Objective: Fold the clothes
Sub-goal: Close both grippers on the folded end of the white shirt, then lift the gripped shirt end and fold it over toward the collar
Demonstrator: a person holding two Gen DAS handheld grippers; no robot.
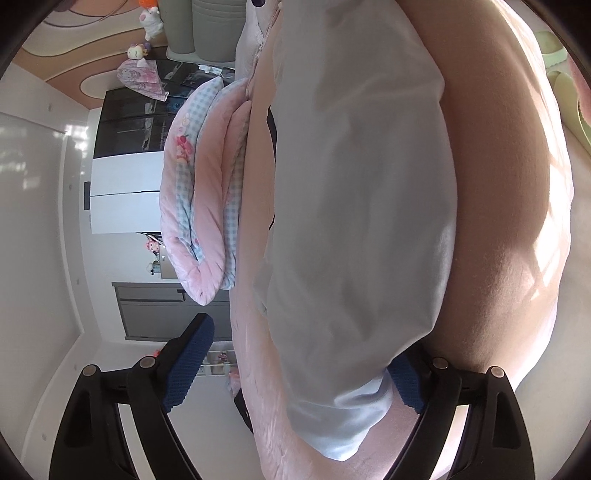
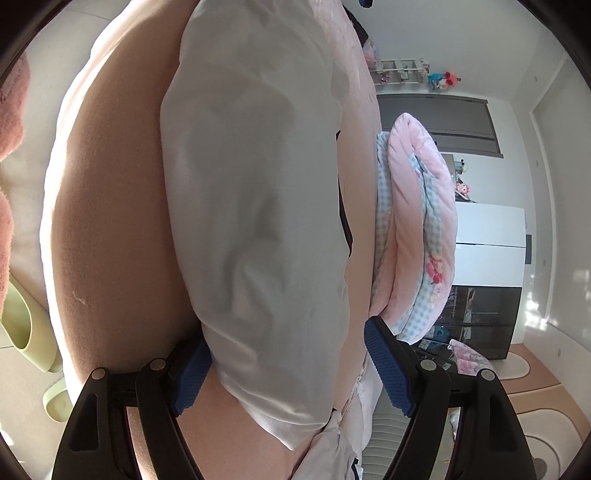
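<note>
Both views rolled sideways. Left wrist view: left gripper (image 1: 295, 369) at 6 o'clock, jaws spread wide, blue pads (image 1: 190, 363) well apart, pale blue-white garment (image 1: 362, 221) lying between them across the frame from 12 to 6 o'clock. Bottom end of the garment sitting in the gap; right pad partly hidden behind the cloth, left pad clear of it, not pressing. Garment spread flat on pink bed sheet (image 1: 498, 240), sunlit patch at 3 o'clock. Folded pink-and-blue checked quilt (image 1: 199, 192) at 9 o'clock, just beside the sheet edge. White and dark cabinet (image 1: 122, 173) behind the quilt, plush toys (image 1: 151, 20) at 11 o'clock. Right wrist view: right gripper (image 2: 291, 373) at 6 o'clock, jaws likewise wide apart, same garment (image 2: 258, 203) running 12 to 6 o'clock between the pads (image 2: 388, 365). Left pad touching or tucked under the cloth edge, cannot tell which; right pad clear, off the garment. No clamp visible on either tool. Quilt (image 2: 417, 229) at 3 o'clock, green slippers (image 2: 26, 332) on floor at 8 o'clock, pink fluffy item (image 2: 11, 110) at 10 o'clock.
</note>
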